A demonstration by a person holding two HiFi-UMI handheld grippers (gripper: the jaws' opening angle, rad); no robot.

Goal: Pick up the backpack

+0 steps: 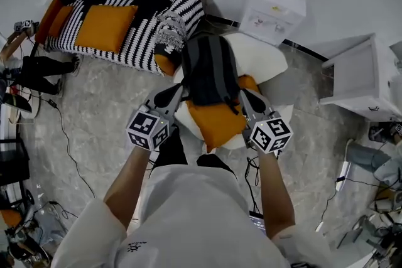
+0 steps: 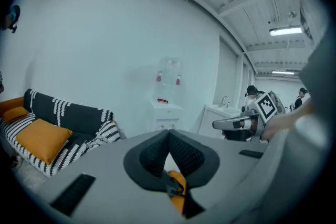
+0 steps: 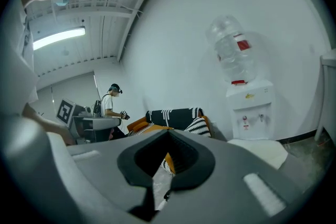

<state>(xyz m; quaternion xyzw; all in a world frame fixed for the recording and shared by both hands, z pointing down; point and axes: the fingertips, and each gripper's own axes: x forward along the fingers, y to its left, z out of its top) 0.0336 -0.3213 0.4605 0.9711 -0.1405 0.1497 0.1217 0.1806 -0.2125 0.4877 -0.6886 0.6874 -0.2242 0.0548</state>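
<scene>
The backpack [image 1: 210,69] is located over the far edge of the orange cushion [image 1: 217,125], between the two grippers. The left gripper [image 1: 171,96] is closed at the backpack's lower left corner, above the cushion's left side; a thin black strap [image 2: 170,182] is seen pinched at its pads. The right gripper [image 1: 246,97] is likewise closed at the lower right corner, apparently on a strap. Both grips should be kept firm and raised evenly, so that the backpack is cleared from the cushion without tilting.
</scene>
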